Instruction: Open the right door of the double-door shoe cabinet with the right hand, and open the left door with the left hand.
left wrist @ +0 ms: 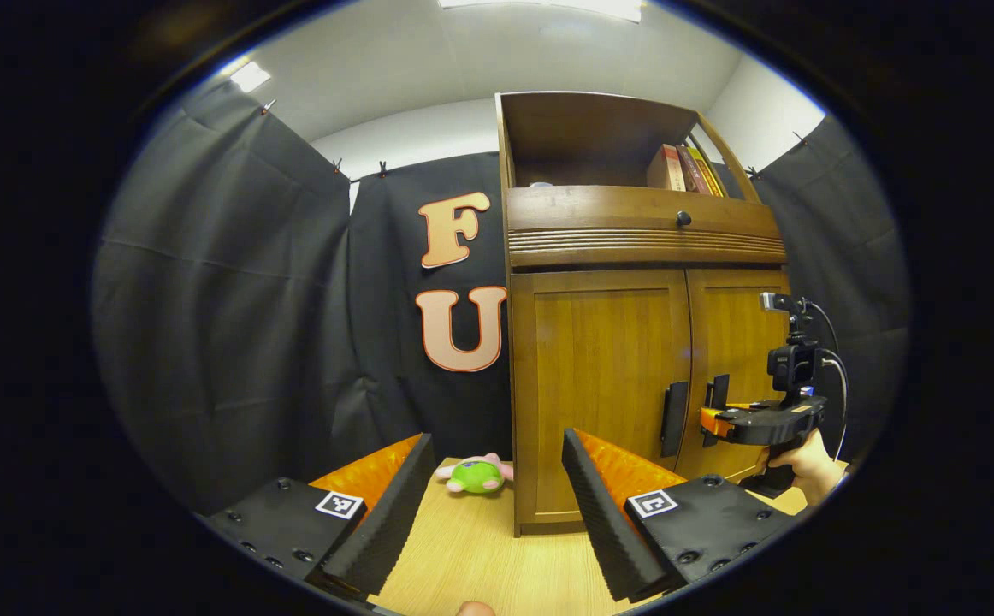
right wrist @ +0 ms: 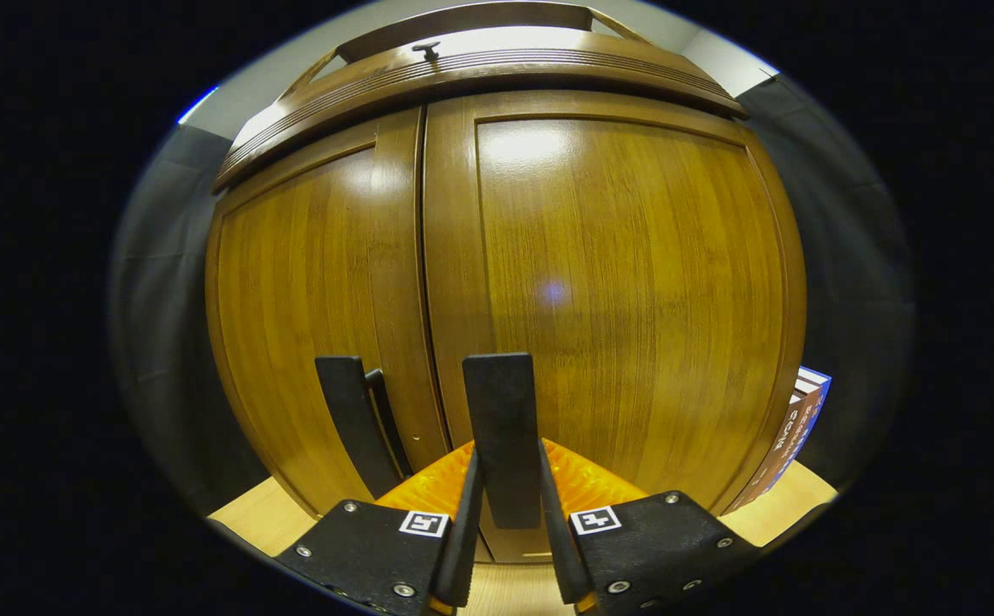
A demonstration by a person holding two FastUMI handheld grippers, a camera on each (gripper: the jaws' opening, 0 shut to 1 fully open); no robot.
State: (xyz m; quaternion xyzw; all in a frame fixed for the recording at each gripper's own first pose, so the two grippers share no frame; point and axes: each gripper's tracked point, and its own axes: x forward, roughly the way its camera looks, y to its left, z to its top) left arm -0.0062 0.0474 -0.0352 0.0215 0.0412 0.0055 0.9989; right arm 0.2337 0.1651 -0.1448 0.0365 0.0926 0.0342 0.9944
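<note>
Ahead of the left gripper and to its right stands the shoe cabinet on the table, with a plush toy straight ahead beside the cabinet's left foot. The right door's handle sits between the right gripper fingers, the left door's handle just to its left. Books stand on the cabinet's top shelf.

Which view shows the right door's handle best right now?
The right gripper view: the right door handle stands close and centred, clamped between the right claw. The left gripper view shows the handle small and far off, partly hidden behind that claw.
</note>
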